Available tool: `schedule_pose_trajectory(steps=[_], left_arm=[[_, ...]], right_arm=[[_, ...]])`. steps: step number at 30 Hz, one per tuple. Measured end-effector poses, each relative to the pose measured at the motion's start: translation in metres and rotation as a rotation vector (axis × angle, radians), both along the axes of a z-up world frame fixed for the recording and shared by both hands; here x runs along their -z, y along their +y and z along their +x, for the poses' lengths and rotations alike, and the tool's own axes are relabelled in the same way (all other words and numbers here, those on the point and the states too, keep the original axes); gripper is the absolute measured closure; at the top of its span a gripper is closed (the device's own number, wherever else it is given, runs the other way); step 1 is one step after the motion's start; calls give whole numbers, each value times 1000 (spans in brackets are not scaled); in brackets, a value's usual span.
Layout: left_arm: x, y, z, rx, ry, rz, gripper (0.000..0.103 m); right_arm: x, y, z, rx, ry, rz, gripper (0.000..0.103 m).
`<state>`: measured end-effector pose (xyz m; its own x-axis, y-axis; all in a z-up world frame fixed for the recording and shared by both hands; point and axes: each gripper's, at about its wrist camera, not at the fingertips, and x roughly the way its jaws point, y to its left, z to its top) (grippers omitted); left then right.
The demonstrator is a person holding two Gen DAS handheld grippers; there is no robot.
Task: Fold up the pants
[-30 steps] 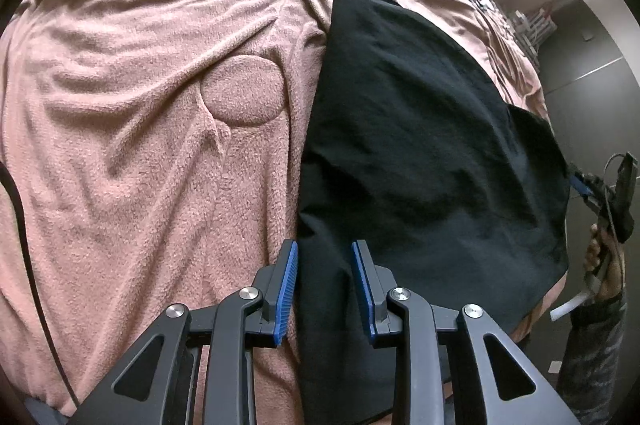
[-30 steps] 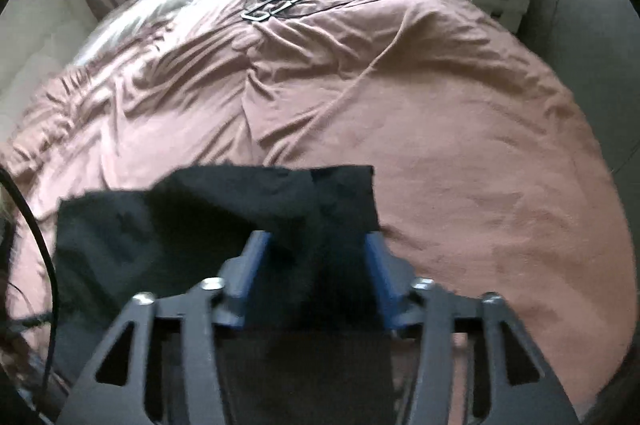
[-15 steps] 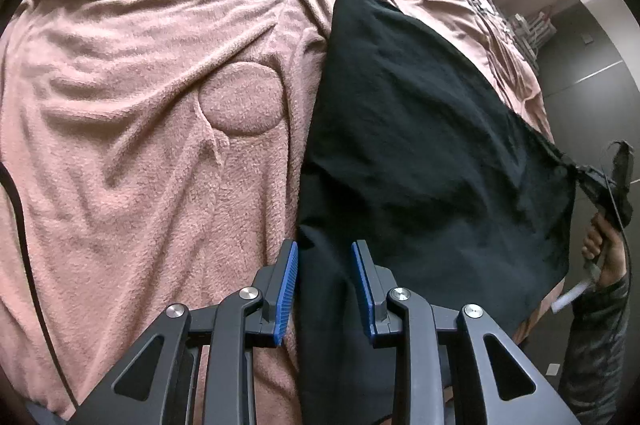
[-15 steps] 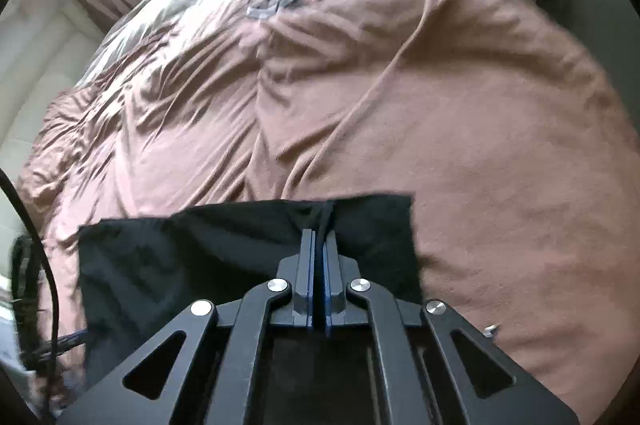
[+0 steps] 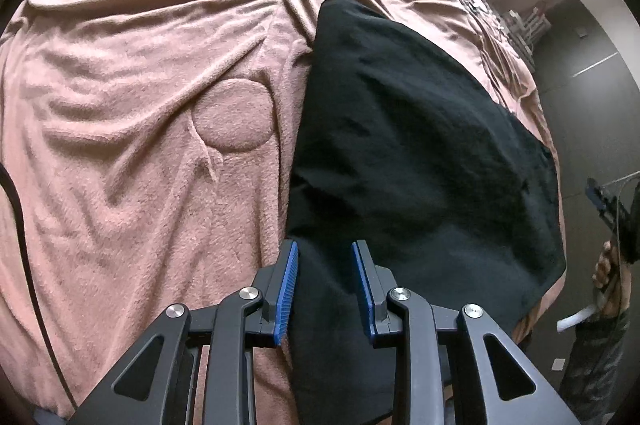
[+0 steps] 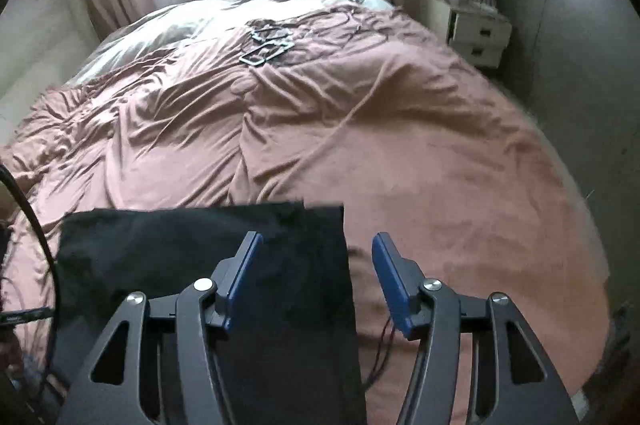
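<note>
both tools agape, gripping nothing: left tool (image 5: 325, 285), right tool (image 6: 316, 279) over black pants (image 5: 420, 153); no legible writing.

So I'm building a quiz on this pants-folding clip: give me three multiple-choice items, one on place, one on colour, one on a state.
1. Where do the black fabric pants lie?
A. on the pink-brown fleece bed cover
B. on the floor
C. on the white nightstand

2. What colour are the pads on the left gripper?
A. red
B. blue
C. green

3. How is the right gripper?
A. shut on the pants
B. shut on nothing
C. open

Answers:
1 A, the cover shows all round the pants.
2 B, both pads are blue.
3 C, its fingers stand apart, nothing clamped.
</note>
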<state>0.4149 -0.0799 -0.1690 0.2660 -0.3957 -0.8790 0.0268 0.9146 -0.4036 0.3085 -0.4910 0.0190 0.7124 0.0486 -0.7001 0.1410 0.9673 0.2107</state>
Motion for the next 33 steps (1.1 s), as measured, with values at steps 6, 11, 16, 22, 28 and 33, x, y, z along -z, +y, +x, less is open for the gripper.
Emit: schedule_pose_trajectory(steps=[6, 11, 16, 22, 28, 33], left_arm=[[1, -8, 4, 9, 1, 14, 73], [2, -9, 5, 7, 1, 22, 73], [5, -10, 10, -3, 7, 34, 73], [7, -13, 16, -8, 12, 37, 73], [4, -8, 22, -17, 3, 3, 73], [7, -6, 30, -23, 6, -39, 73]], right_arm=[[20, -9, -9, -78, 42, 86, 48], [36, -15, -2, -119, 76, 93, 48], [44, -16, 14, -139, 103, 79, 59], [49, -10, 26, -151, 127, 25, 102], [42, -11, 13, -87, 71, 2, 102], [42, -16, 0, -41, 69, 6, 103]])
